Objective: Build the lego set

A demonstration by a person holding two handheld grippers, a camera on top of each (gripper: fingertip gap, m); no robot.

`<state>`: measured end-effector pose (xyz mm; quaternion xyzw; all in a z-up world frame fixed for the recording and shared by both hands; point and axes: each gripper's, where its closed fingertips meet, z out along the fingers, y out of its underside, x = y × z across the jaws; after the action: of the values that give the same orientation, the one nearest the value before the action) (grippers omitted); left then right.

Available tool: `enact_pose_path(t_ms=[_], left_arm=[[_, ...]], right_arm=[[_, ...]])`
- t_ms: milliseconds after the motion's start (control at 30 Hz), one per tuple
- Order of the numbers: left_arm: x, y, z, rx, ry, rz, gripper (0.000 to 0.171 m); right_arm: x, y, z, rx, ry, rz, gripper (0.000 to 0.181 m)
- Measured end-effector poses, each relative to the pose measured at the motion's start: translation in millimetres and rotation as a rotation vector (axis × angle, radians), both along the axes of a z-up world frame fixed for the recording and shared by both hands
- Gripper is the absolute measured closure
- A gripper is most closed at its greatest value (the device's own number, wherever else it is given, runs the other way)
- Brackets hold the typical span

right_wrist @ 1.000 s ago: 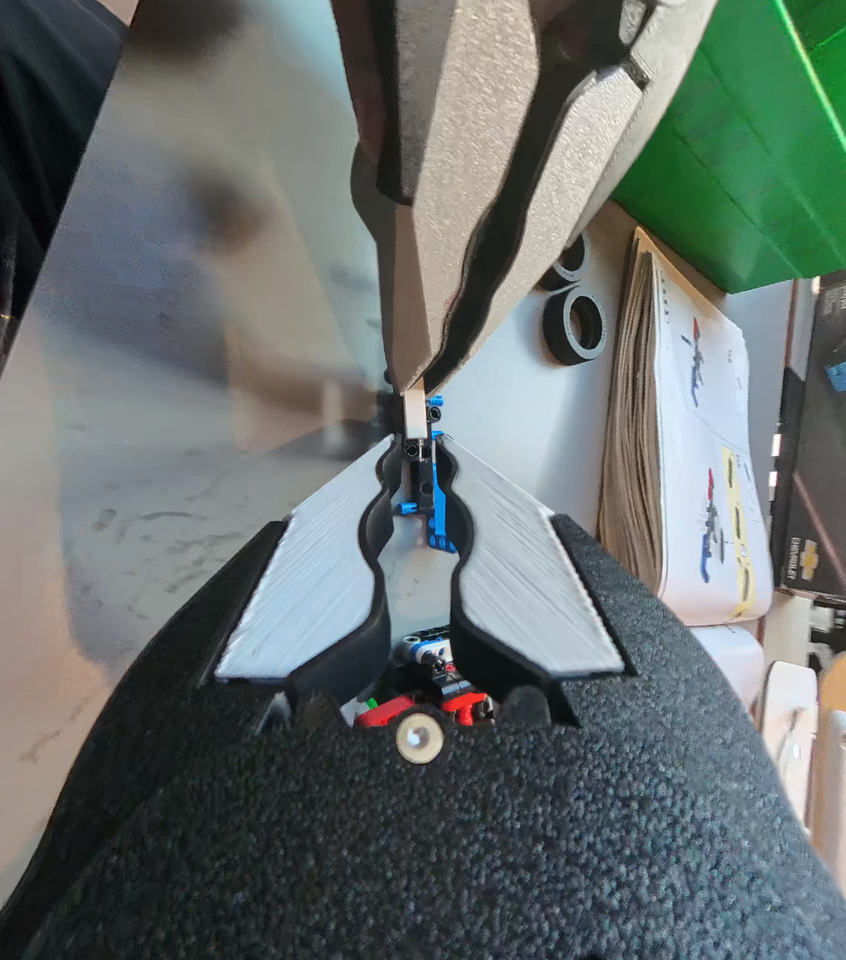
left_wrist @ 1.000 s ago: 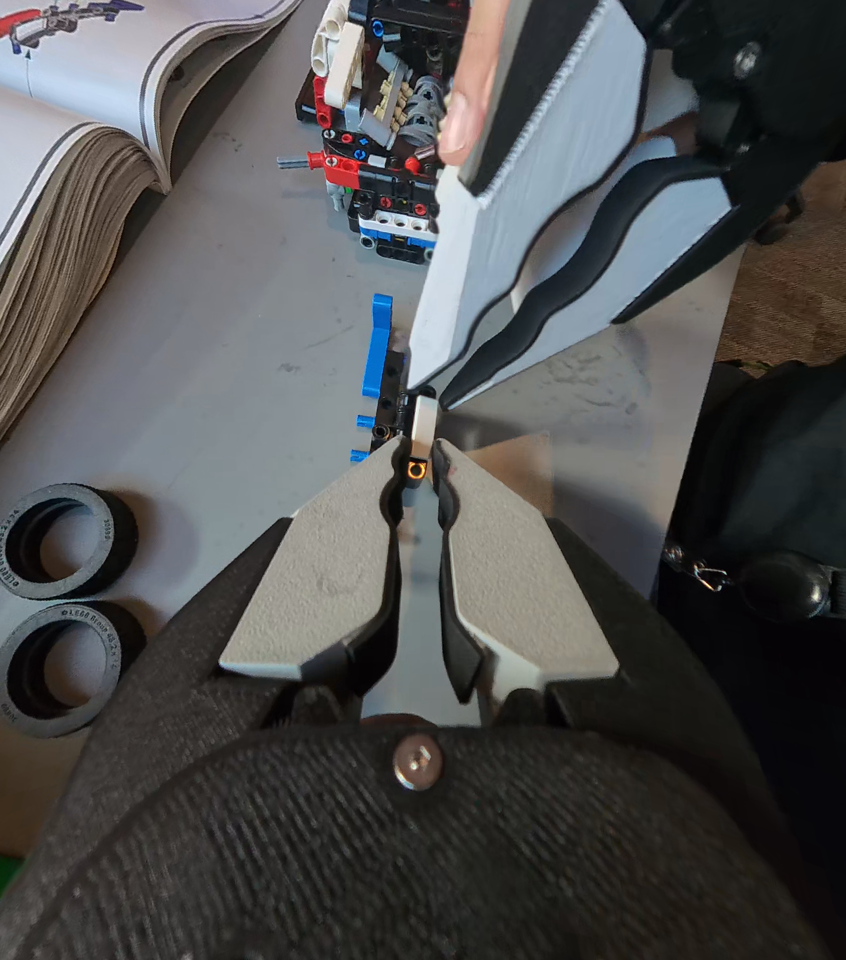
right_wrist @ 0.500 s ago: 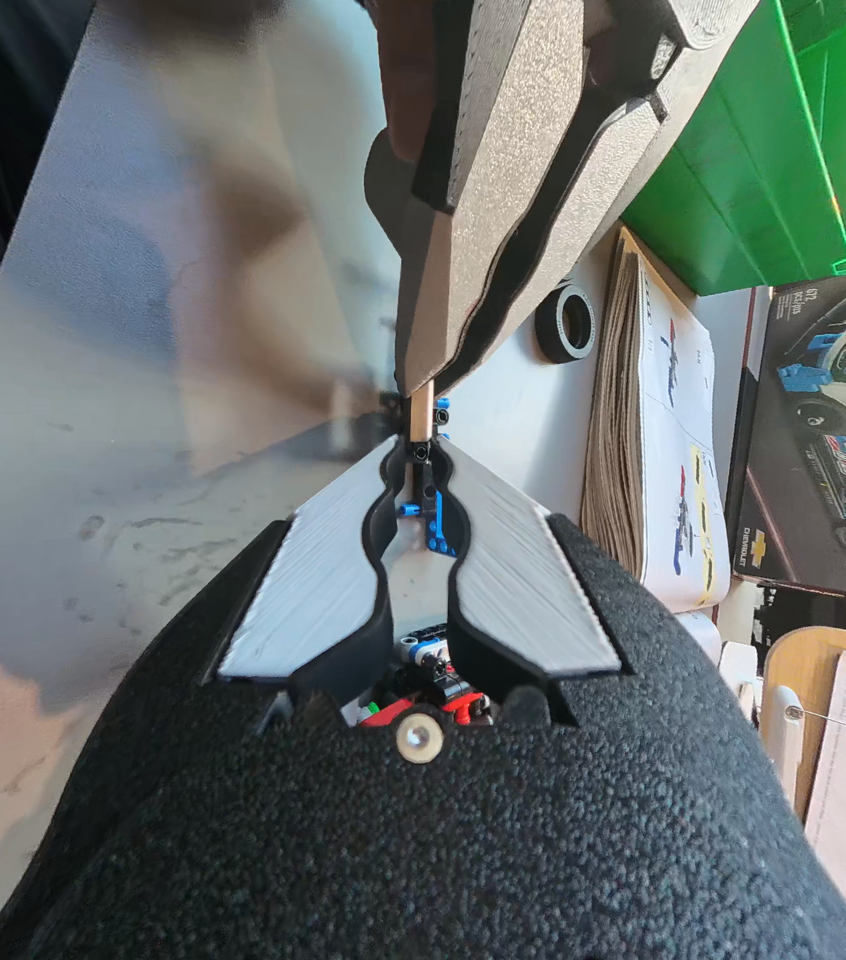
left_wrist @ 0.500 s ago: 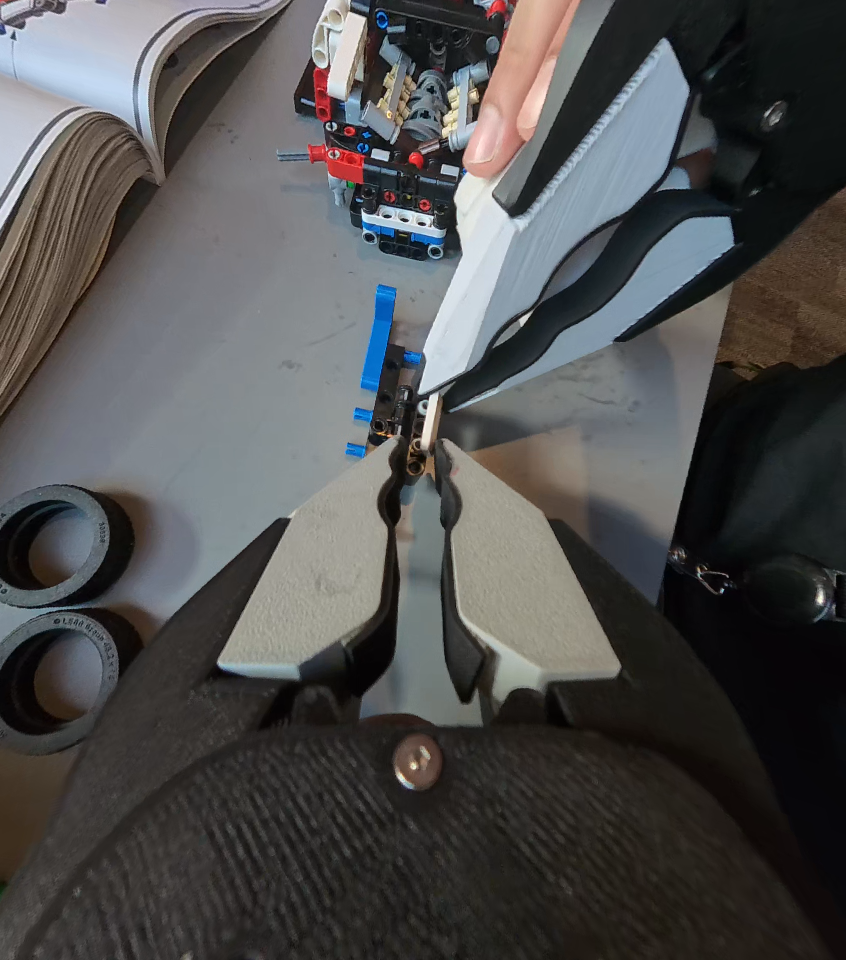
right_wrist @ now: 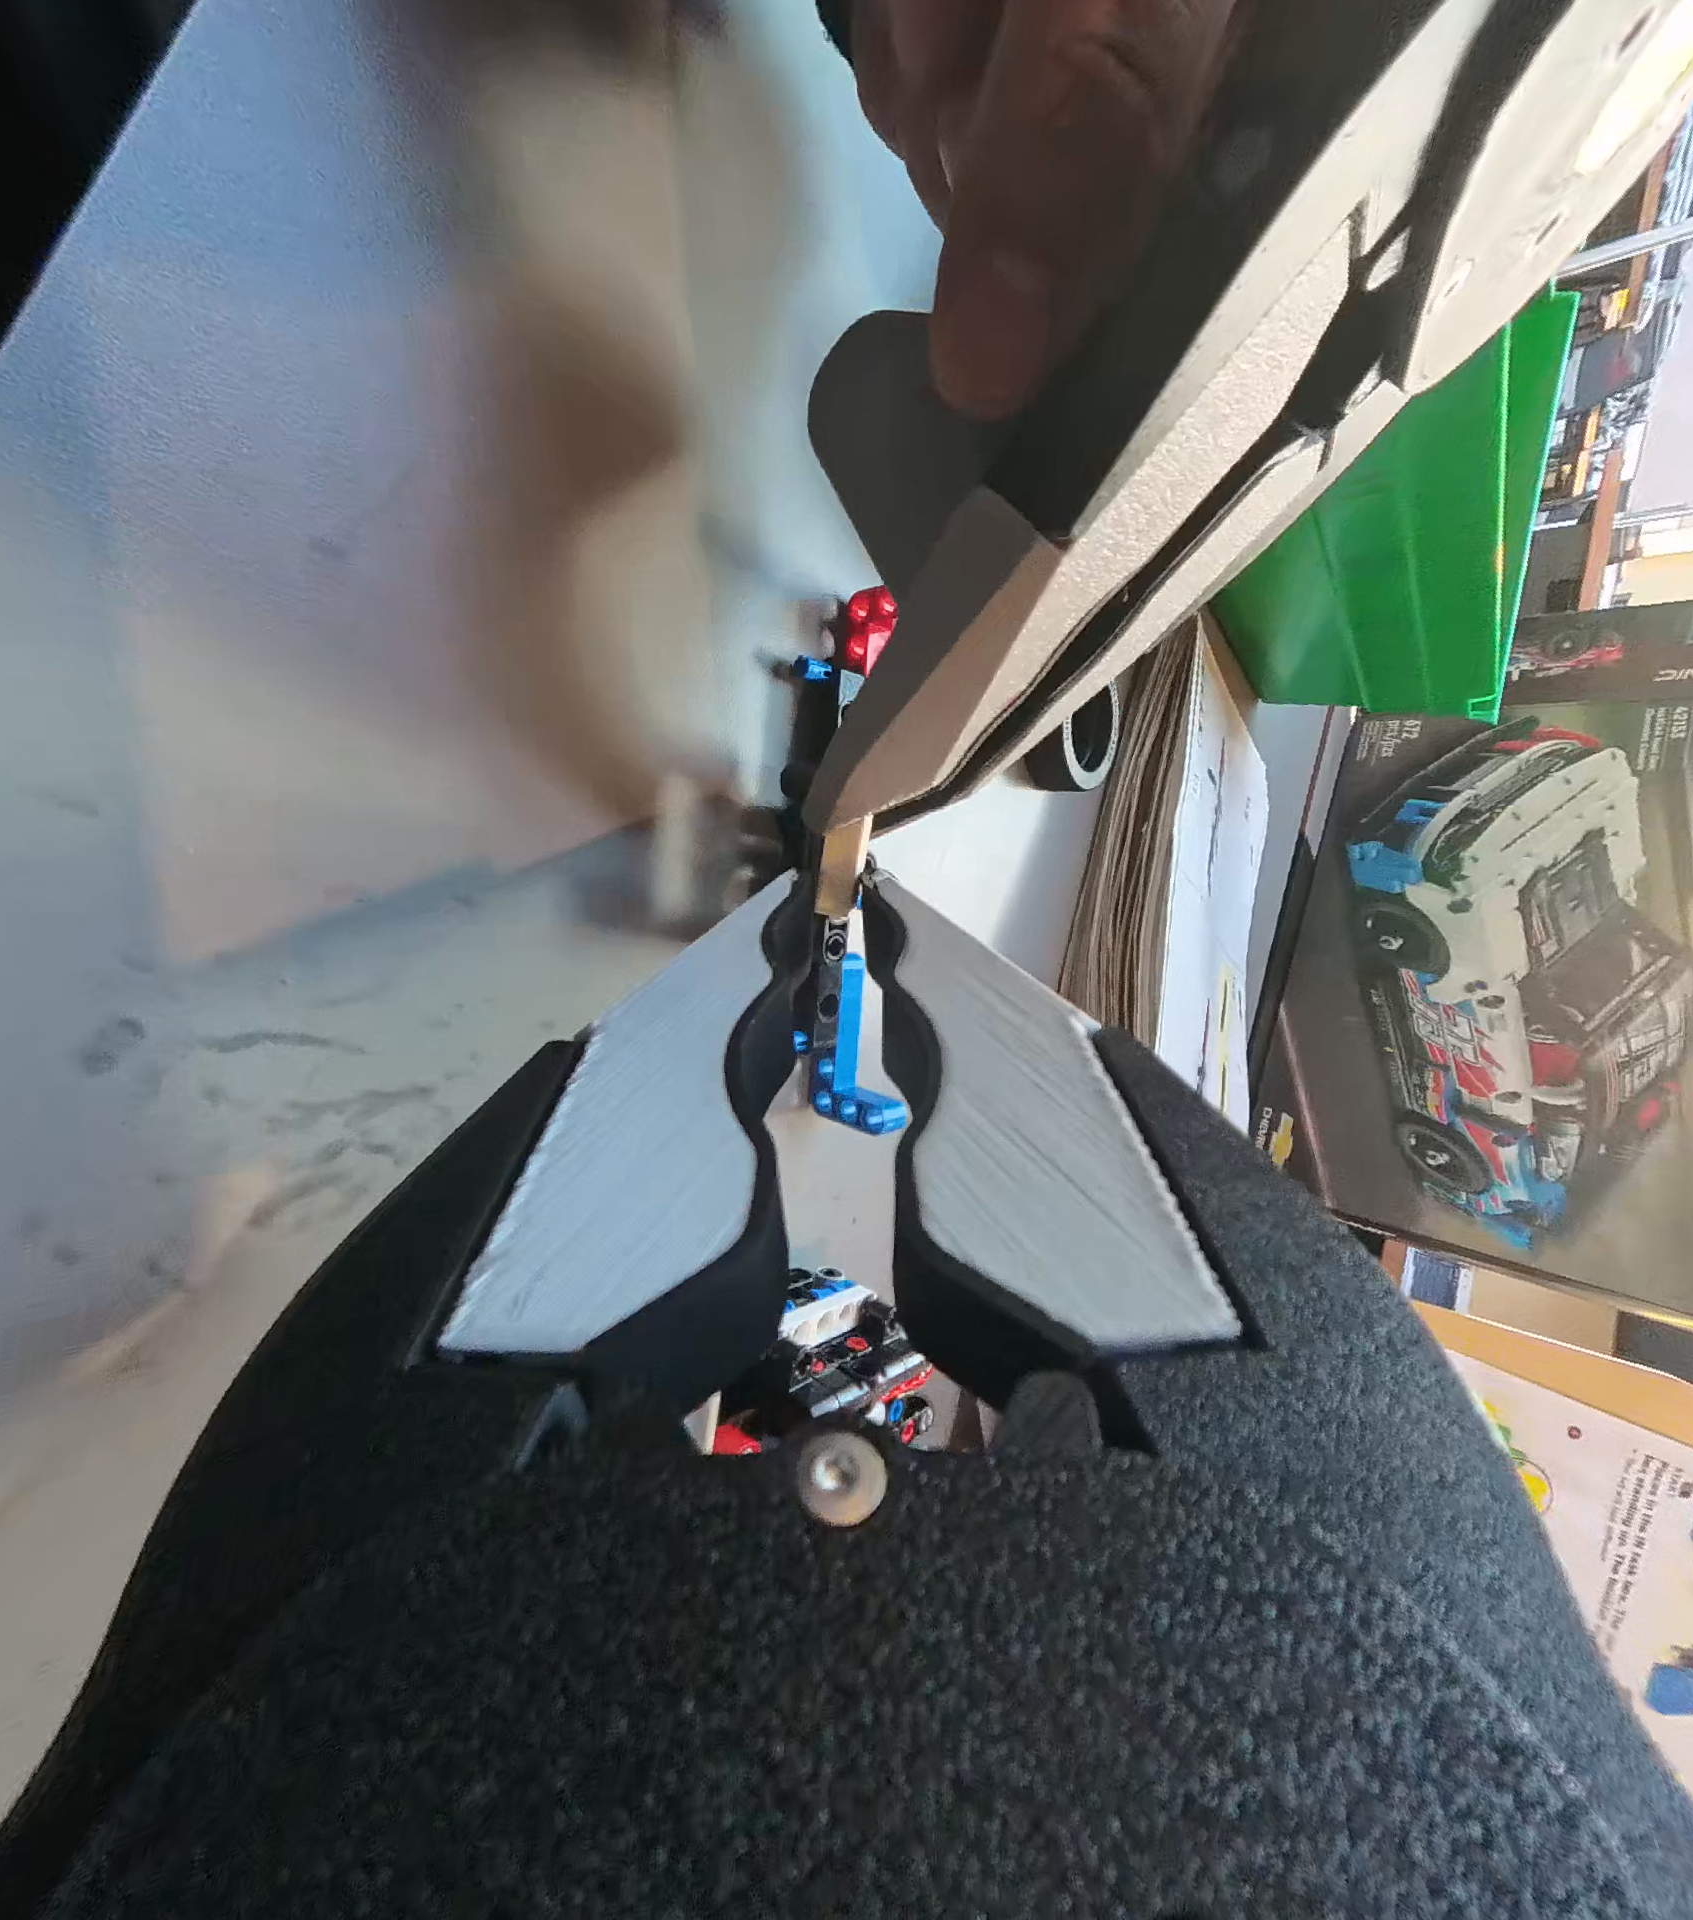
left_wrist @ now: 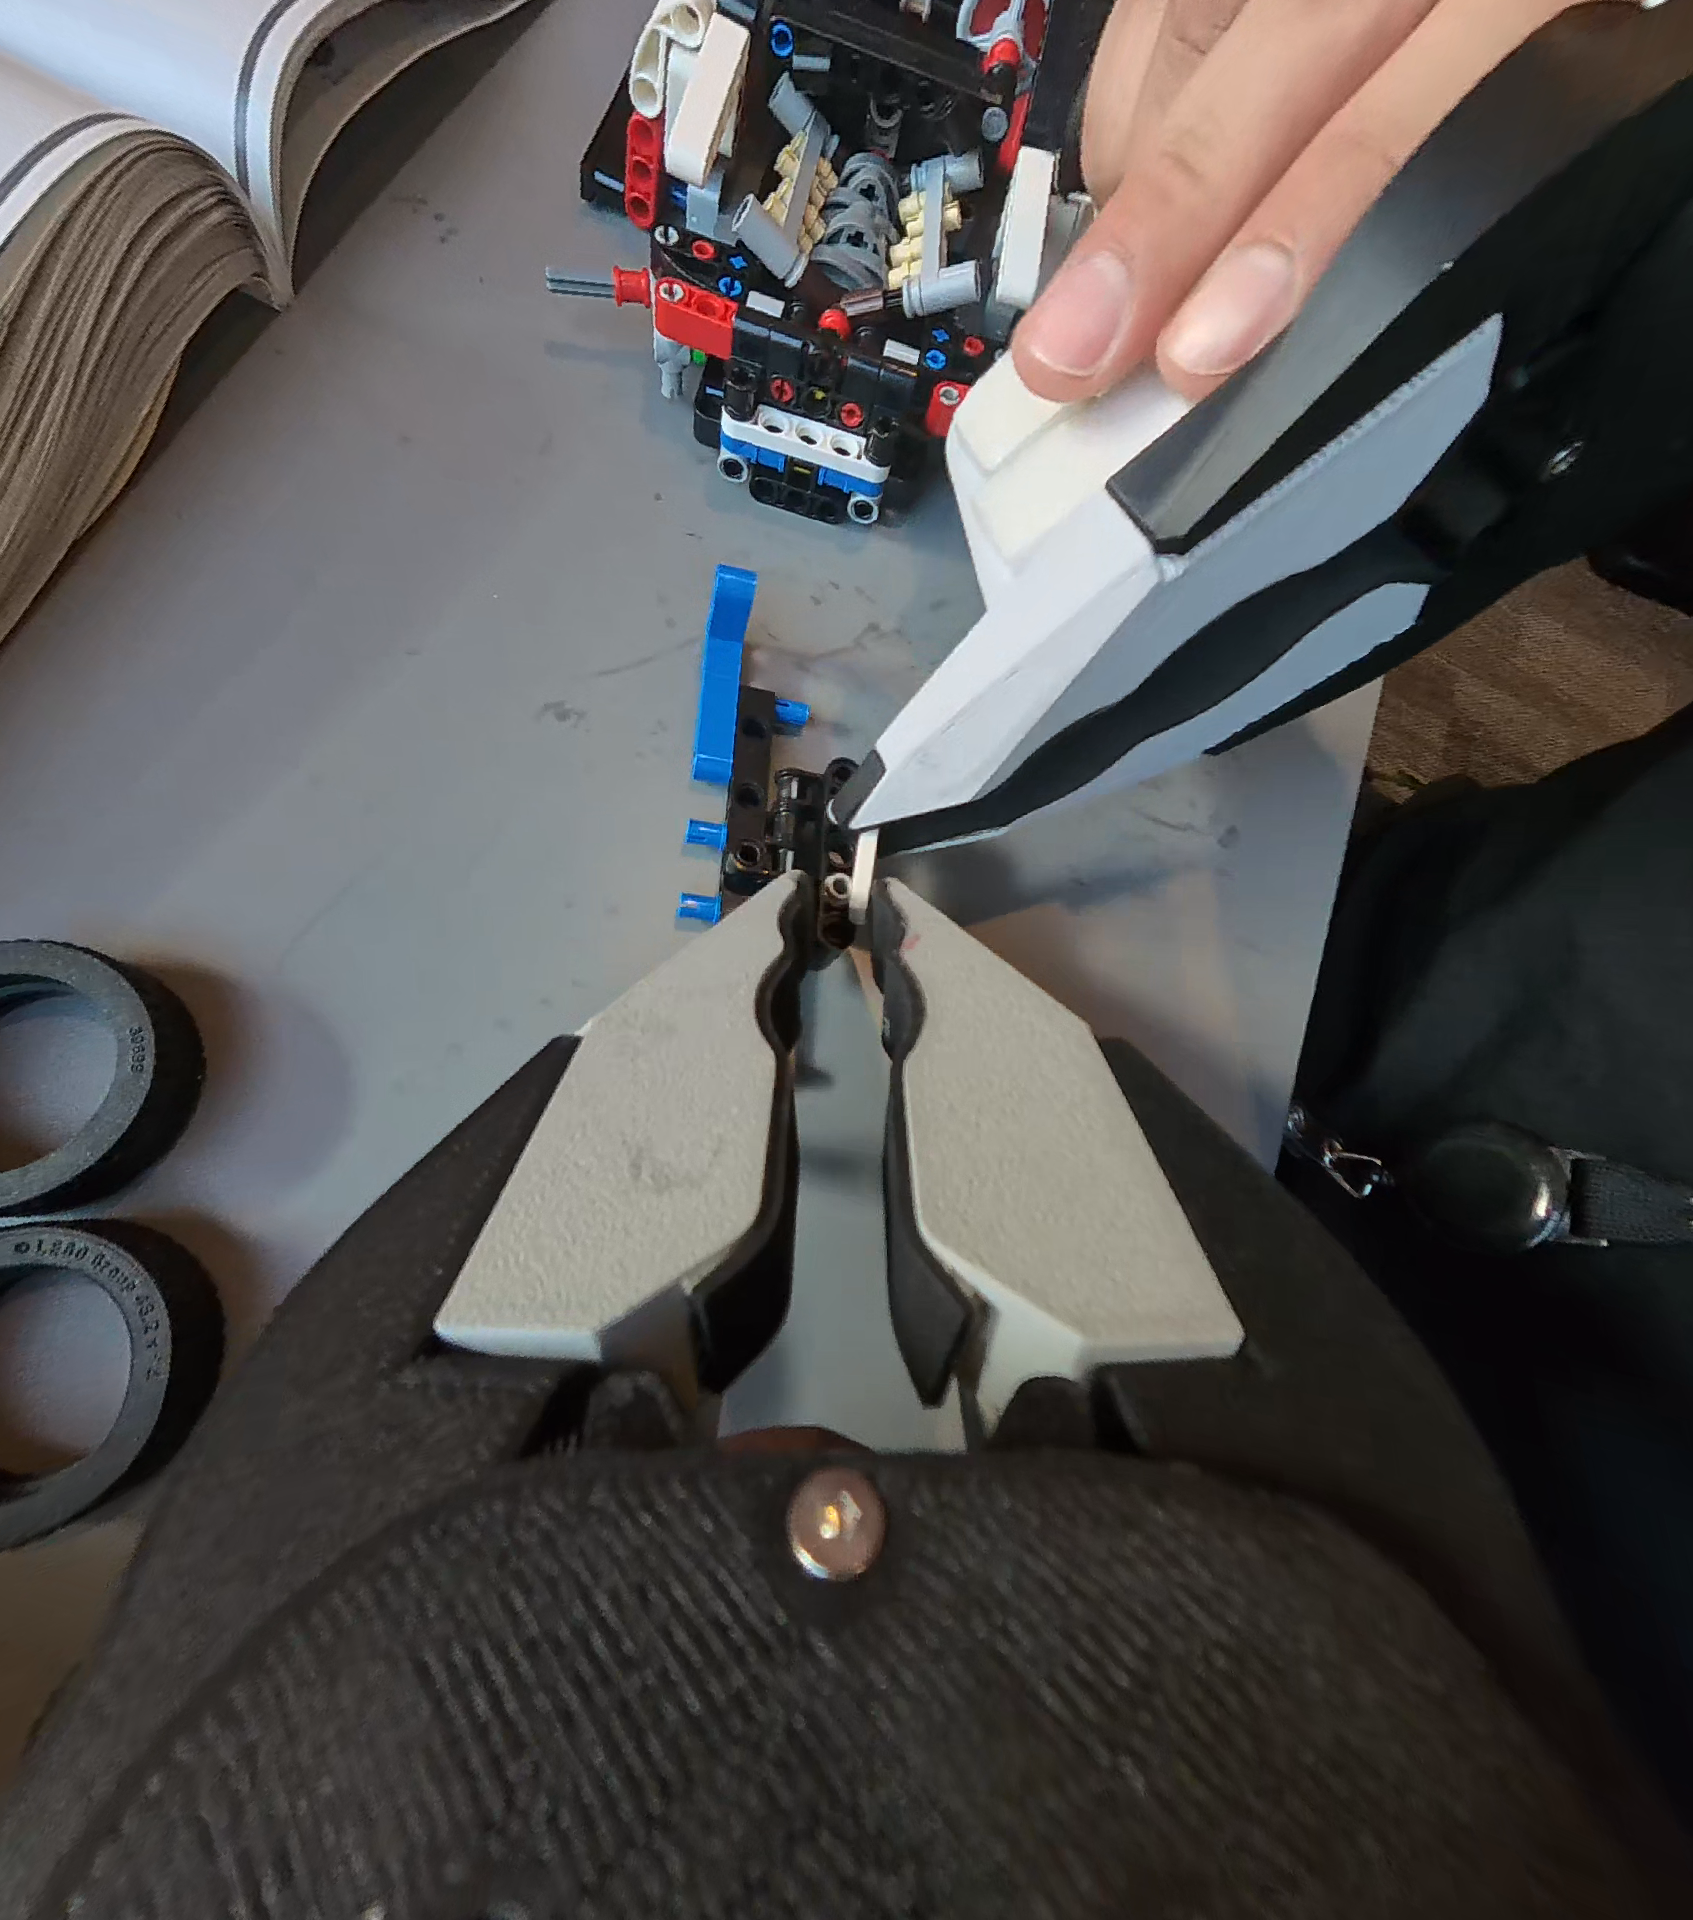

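Two hand-held grippers meet tip to tip over a grey desk (left_wrist: pixel 322 665). The left gripper (left_wrist: pixel 837 914) has its jaws clenched on one end of a small assembly (left_wrist: pixel 754 800) of black and blue bricks, pinching a black pinned piece and a thin pale beam (left_wrist: pixel 861 878) between its tips. The right gripper (left_wrist: pixel 857 805), reaching in from the upper right of the left wrist view, has its jaws closed to a point on the far end of that same pale beam; a hand (left_wrist: pixel 1195 177) rests its fingertips on top of this gripper's body.

In the right wrist view the same meeting shows from the other side: the right gripper (right_wrist: pixel 837 904) pinches the beam (right_wrist: pixel 842 878), while the long blue L-shaped beam (right_wrist: pixel 847 1049) and the black strip of the assembly lie along the gap between its fingers. The left gripper (right_wrist: pixel 837 821) comes down from above, with a finger (right_wrist: pixel 998 270) on it.

The assembly lies near the right edge of the desk; whether it touches the surface cannot be told. Beyond it stands a partly built model car frame (left_wrist: pixel 821 260) in black, red, white and blue. Two black rubber tyres (left_wrist: pixel 31 1226) lie side by side at the left. An open instruction book (left_wrist: pixel 63 239) occupies the upper left corner. A green bin (right_wrist: pixel 1403 561) and the set's box (right_wrist: pixel 1569 987) stand past the book.
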<state>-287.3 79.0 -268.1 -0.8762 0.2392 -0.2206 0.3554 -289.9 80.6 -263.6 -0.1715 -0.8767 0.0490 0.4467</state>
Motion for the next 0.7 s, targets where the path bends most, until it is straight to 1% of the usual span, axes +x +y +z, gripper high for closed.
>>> enact_pose_path(t_ms=[133,200,267,333,500,633,700], left_arm=[[0.6,-0.1,-0.1,-0.004,-0.006,-0.003,0.163],[1.3,-0.6,2.1,0.013,-0.004,-0.007,0.155],[2.6,-2.5,6.8,0.063,0.021,-0.024,0.151],[1.8,-3.4,11.1,0.134,0.085,-0.035,0.151],[5.5,-1.5,22.3,0.312,0.268,-0.083,0.157],[2.3,1.7,13.7,0.321,0.381,-0.087,0.162],[3.9,1.2,11.2,0.324,0.387,-0.097,0.167]], right_arm=[[-0.3,0.4,-0.4,-0.017,-0.008,-0.006,0.174],[0.7,0.1,-0.9,-0.057,-0.032,-0.016,0.174],[2.0,1.3,-0.6,-0.102,-0.061,-0.027,0.174],[2.6,2.0,1.4,-0.139,-0.082,-0.029,0.174],[1.6,1.6,6.8,-0.223,-0.124,-0.029,0.174],[2.6,-1.9,5.8,-0.299,-0.178,-0.022,0.174],[2.6,-1.6,5.2,-0.322,-0.195,-0.027,0.174]])
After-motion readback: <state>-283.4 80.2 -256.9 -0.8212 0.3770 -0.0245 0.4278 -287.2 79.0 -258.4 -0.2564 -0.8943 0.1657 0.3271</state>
